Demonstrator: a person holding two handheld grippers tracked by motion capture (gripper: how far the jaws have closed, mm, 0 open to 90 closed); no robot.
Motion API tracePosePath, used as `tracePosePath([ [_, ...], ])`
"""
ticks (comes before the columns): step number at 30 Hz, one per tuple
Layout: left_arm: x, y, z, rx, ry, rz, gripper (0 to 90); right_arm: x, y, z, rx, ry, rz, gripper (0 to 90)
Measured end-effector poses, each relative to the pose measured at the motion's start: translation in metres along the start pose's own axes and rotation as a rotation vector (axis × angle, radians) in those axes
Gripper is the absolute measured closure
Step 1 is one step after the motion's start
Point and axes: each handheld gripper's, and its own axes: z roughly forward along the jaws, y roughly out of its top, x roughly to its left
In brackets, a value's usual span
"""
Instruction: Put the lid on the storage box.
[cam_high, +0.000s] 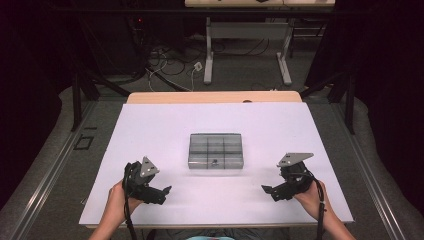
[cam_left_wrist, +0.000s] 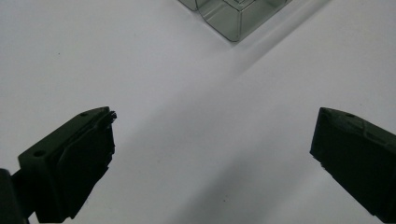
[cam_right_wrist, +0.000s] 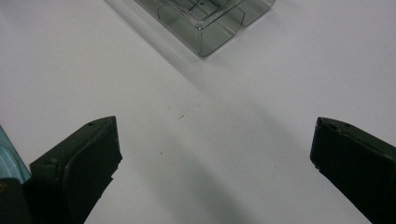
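Sitting mid-table on the white matte tabletop (cam_high: 150, 130) was a clear grey plastic compartment box (cam_high: 216, 150), between the left gripper (cam_high: 161, 194) and right gripper (cam_high: 270, 192), both wide open, holding nothing. Dark curtains, floor cables (cam_high: 170, 65) behind.

A white-topped table (cam_high: 150, 150) carries a clear compartmented box (cam_high: 216, 150), perhaps with one small item inside.

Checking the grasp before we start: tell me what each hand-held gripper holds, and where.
Nothing. Left hand-held gripper and right hand-held gripper are open, apart from the compartment box.
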Motion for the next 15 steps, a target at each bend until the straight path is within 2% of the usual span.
tracePosePath([
  [4, -0.002, -0.004, -0.001, -0.009, 0.001, -0.006, 0.0, 0.0, -0.005, -0.001, 0.001, -0.008, -0.001, 1.5],
  [6, -0.002, -0.005, -0.003, 0.003, -0.009, 0.001, 0.0, 0.001, -0.006, -0.002, 0.001, -0.005, 0.003, 1.4],
  [7, -0.003, -0.007, -0.002, -0.001, -0.01, -0.009, 0.0, 0.001, -0.007, -0.002, 0.003, -0.011, 0.002, 1.3],
  [10, -0.002, -0.009, -0.004, -0.001, -0.006, 0.001, 0.0, 0.002, -0.009, -0.004, 0.007, -0.007, 0.006, 1.2],
  [12, -0.003, -0.012, -0.003, -0.004, -0.014, -0.011, 0.0, 0.002, -0.011, -0.004, 0.002, -0.013, 0.005, 1.1],
  [13, -0.003, -0.013, -0.004, 0.004, -0.007, 0.002, 0.0, 0.002, -0.012, -0.005, 0.006, -0.008, 0.007, 1.1],
  [15, -0.003, -0.016, -0.003, 0.001, -0.012, -0.009, 0.0, 0.001, -0.014, -0.006, 0.009, -0.011, 0.006, 1.0],
])
